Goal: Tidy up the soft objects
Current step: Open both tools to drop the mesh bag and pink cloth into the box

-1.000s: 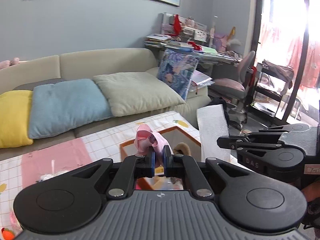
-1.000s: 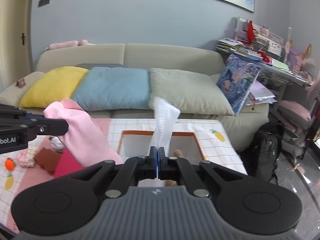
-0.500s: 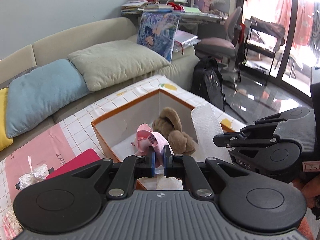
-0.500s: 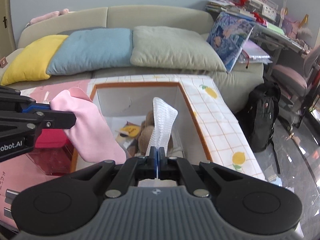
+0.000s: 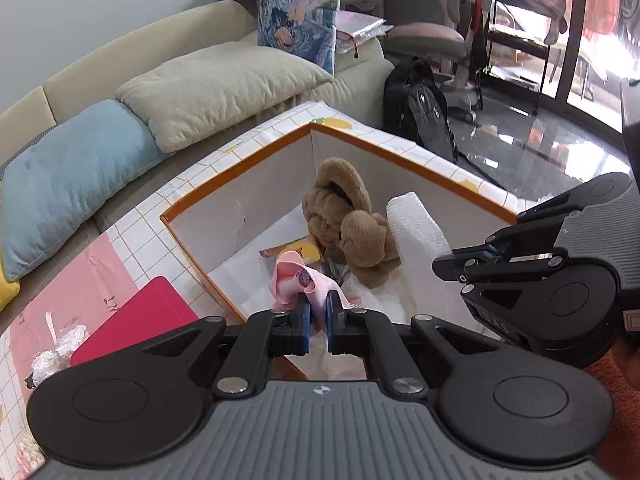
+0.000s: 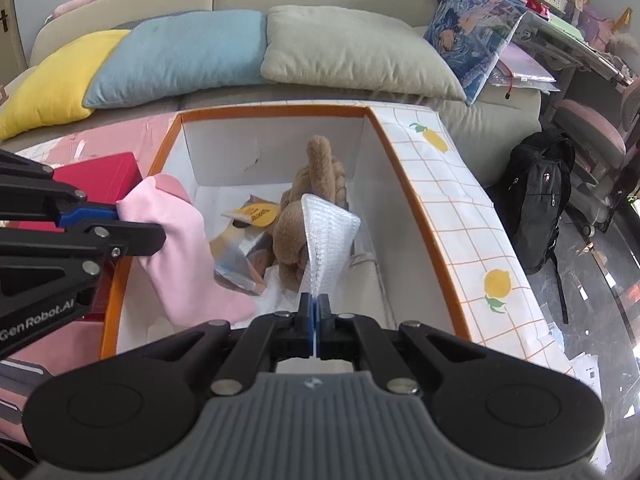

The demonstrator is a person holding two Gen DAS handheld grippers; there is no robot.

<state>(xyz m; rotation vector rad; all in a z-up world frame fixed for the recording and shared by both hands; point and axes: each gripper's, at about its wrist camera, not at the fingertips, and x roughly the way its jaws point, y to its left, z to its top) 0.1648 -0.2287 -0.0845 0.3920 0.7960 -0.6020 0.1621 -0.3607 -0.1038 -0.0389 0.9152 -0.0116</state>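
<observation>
Pink cloth (image 5: 298,282) clamped in left claw (image 5: 318,314), white mesh cloth (image 6: 326,236) in right claw (image 6: 318,312), over box (image 6: 404,184)

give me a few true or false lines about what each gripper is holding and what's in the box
1. The left gripper is shut on a pink cloth. True.
2. The right gripper is open and holds nothing. False: it is shut on a white mesh cloth.
3. A brown plush toy lies inside the orange-rimmed box. True.
4. The box has a lid on it. False: its top is open and the inside shows.
5. A black backpack stands on the floor beside the table. True.
6. The red case lies inside the box. False: it lies outside, next to the box.
</observation>
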